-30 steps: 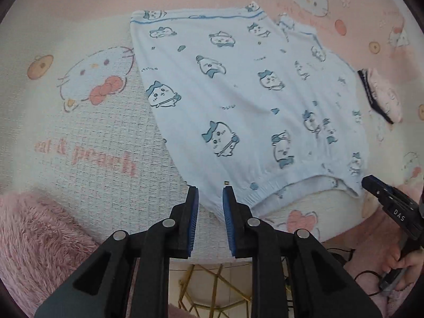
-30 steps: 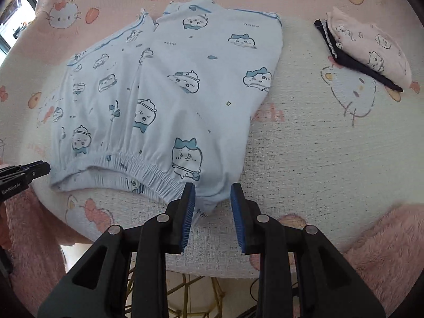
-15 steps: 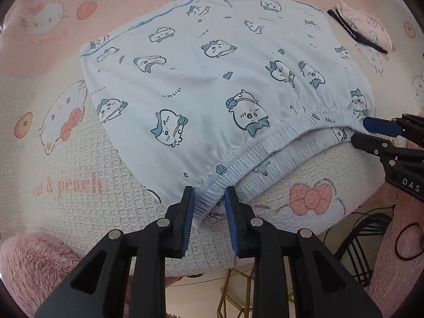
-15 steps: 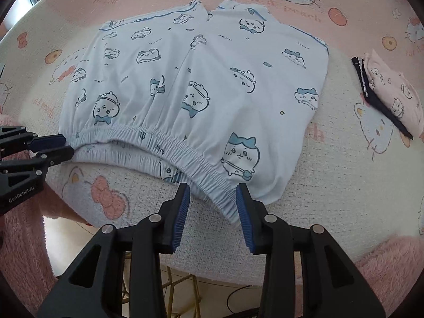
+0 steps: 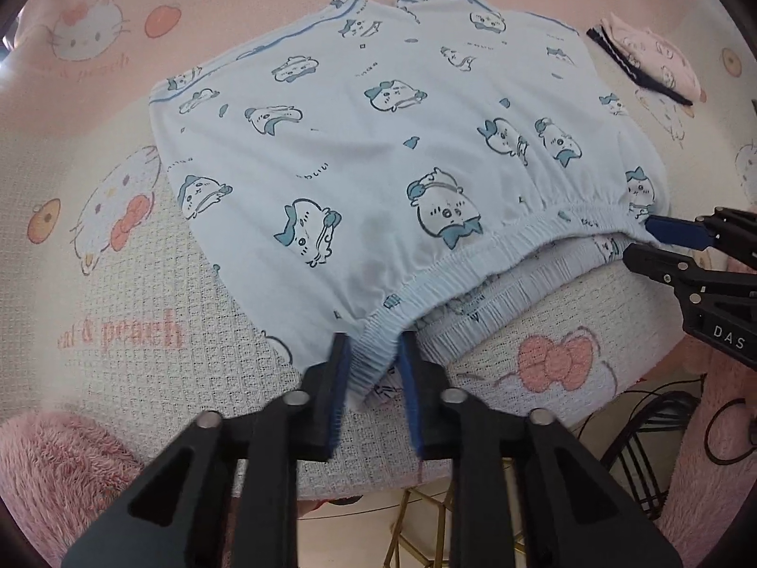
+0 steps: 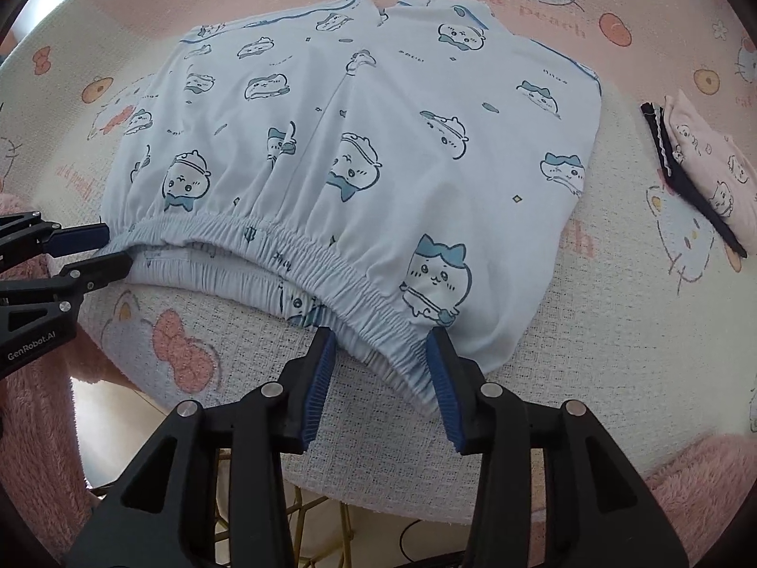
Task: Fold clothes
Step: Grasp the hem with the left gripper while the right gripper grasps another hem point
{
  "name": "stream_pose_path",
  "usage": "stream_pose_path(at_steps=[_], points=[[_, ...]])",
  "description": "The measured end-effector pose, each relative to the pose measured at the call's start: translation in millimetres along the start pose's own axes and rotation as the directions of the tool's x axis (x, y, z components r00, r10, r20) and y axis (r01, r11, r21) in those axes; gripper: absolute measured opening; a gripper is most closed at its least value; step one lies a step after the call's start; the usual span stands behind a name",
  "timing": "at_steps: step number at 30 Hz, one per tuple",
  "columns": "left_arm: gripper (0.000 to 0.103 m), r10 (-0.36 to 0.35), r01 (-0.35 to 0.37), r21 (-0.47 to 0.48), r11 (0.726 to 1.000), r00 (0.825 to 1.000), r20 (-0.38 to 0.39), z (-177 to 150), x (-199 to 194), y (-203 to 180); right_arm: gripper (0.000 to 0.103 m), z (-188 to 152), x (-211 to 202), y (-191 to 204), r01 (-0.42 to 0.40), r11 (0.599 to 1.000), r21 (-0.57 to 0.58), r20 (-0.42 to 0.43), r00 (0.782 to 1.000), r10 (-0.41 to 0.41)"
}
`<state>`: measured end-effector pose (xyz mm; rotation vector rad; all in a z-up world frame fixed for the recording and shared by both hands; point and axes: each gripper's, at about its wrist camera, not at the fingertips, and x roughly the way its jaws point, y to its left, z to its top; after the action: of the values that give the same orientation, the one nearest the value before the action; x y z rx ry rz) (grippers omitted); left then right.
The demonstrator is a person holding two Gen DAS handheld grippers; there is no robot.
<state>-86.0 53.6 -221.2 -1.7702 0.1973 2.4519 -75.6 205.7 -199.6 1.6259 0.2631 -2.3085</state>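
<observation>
Two garments: blue shorts point(image 5: 378, 151), one folded pink piece point(image 5: 657, 59).

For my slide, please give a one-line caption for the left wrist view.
Left gripper closing on the waistband corner of pale blue printed shorts on a cartoon-cat blanket, right gripper at the opposite corner.

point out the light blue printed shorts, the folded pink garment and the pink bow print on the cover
light blue printed shorts point(image 6: 378, 142): right wrist view, middle of the fabric
folded pink garment point(image 6: 709, 175): right wrist view, its pink top
pink bow print point(image 5: 556, 362): left wrist view, bow's centre
</observation>
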Motion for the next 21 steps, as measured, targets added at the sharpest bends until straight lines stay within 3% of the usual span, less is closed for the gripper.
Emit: stream_pose_path(at_steps=[2,4,13,16,18,21], points=[[0.005,0.005,-0.005,0.000,1.000,1.000,0.018,1.7,-8.7,2.1,0.020,-1.8,-4.5,-7.3,-0.032,0.999,0.028,0.013,0.999,0.032],[0.005,0.014,-0.014,0.014,1.000,1.000,0.023,-0.5,-17.6,3.3,0.014,-4.0,-9.5,-15.4,-0.082,0.995,0.064,0.021,0.997,0.081],[0.004,0.006,-0.008,0.048,0.999,0.999,0.048,-1.1,-41.4,-6.6,0.011,-14.1,-42.8,-36.2,-0.143,0.984,0.111,0.095,0.987,0.133],[0.004,-0.015,0.014,0.079,0.997,1.000,0.014,-24.9,-50.4,4.7,0.011,-20.1,-38.2,-41.8,-0.190,0.972,0.135,0.048,0.982,0.185],[0.004,-0.005,0.009,0.100,0.995,0.999,-0.045,-27.7,-39.1,3.3,0.011,-21.4,-23.3,-41.4,-0.164,0.975,0.152,-0.020,0.985,0.169],[0.000,-0.024,0.035,0.082,0.996,0.992,-0.121,-31.0,-30.4,10.0,0.012,-23.7,-22.5,-43.8,-0.160,0.975,0.156,-0.039,0.985,0.168]])
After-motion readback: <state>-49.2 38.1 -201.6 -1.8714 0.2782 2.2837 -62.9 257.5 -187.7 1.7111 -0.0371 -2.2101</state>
